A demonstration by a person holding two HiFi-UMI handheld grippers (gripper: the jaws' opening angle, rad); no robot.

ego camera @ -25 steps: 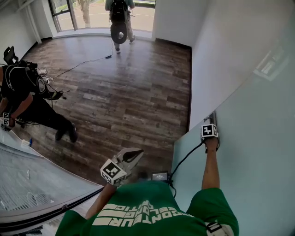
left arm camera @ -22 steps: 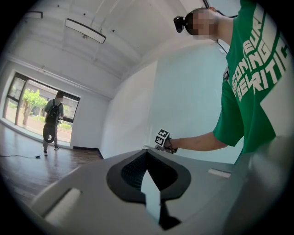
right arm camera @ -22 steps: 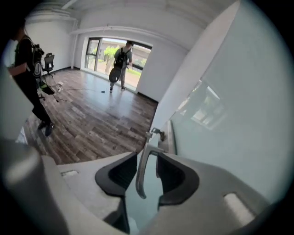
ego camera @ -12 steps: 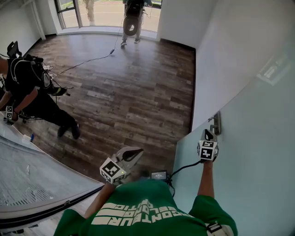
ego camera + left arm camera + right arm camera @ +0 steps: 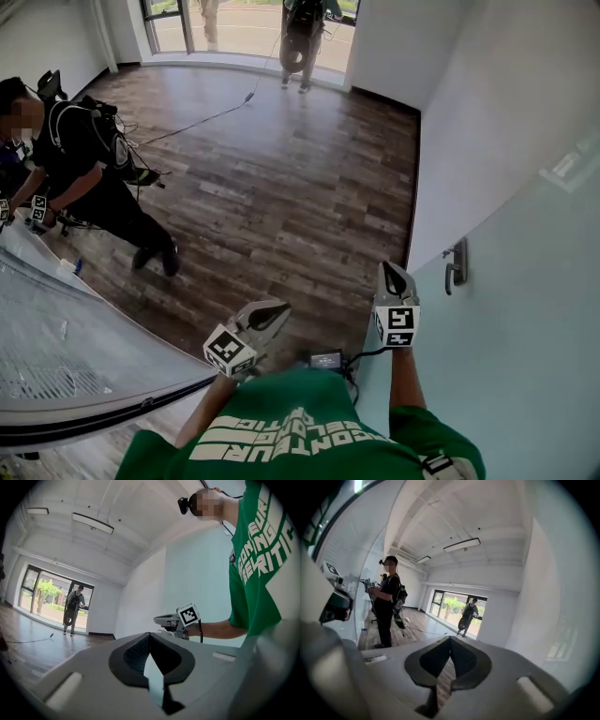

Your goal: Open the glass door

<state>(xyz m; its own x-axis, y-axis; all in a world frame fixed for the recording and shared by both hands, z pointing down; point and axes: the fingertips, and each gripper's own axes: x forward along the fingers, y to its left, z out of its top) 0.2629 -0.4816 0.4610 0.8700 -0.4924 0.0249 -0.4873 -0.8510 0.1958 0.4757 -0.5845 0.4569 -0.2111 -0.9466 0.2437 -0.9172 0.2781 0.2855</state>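
My right gripper [image 5: 390,272] has just been closing its jaws and they're pressed together now with nothing between them. It's clear of the door handle [image 5: 457,265], which sits a bit to its right on the glass door [image 5: 525,356], not touching. My left gripper [image 5: 278,309] is pinched together and empty too, held over the wood floor [image 5: 281,169] to the left of the right one, so the door is way over on the other side of it.
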